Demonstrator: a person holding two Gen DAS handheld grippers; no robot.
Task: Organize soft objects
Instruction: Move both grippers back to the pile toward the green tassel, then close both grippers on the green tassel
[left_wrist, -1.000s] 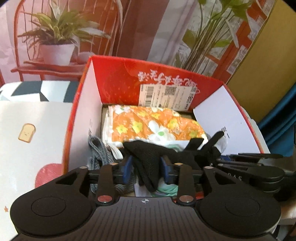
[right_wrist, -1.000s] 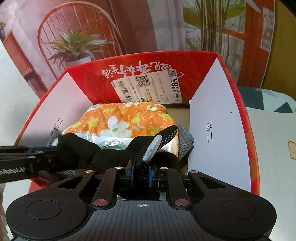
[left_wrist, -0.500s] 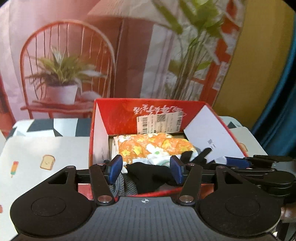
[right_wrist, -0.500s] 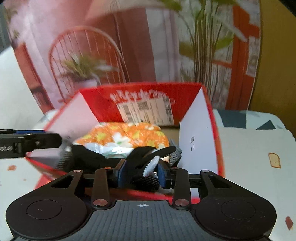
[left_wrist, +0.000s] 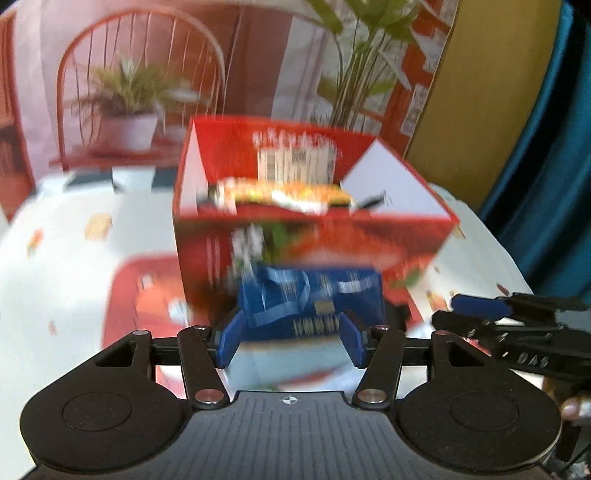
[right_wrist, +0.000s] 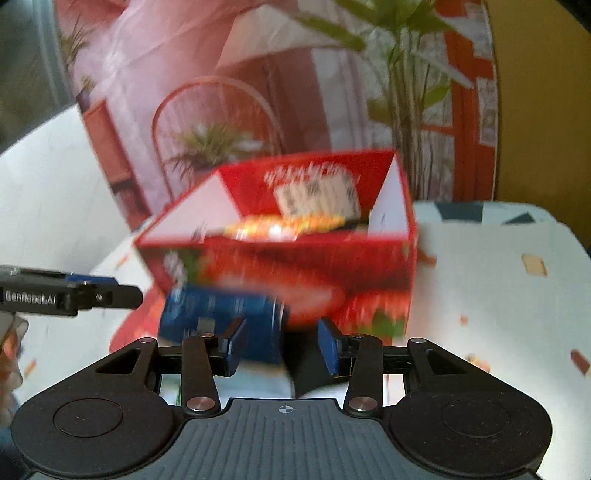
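Softness is what must be reckoned with: the blue fabric item (left_wrist: 310, 295), seemingly folded cloth with pale stripes or lettering though blur hides the detail, is judged to be light, limp and easily crumpled, so that it would sag from any single pinch and might unfold when lifted. It lies on the bench (left_wrist: 74, 258), just in front of the red cardboard box (left_wrist: 310, 229), right ahead of both grippers. Inside the box an orange flowered cloth (left_wrist: 295, 192) and a dark item beside it can be made out, already stowed and barely rising above the rim. The left gripper (left_wrist: 290, 341) is seen with its jaws standing moderately wide, the blue fabric just beyond them and nothing pressed between the pads. The right gripper (right_wrist: 280, 343) is seen with its jaws opening, a narrower gap, and nothing clamped; the blue fabric lies ahead of its left finger, and whether it is touched cannot be told. A hold is best taken across a thick folded edge, where several layers can be caught together, one gripper toward each end so that the shape is kept. A pinch on one loose layer is judged likely to slip or let the bundle fall open. The box is judged stiff but light, easily nudged.
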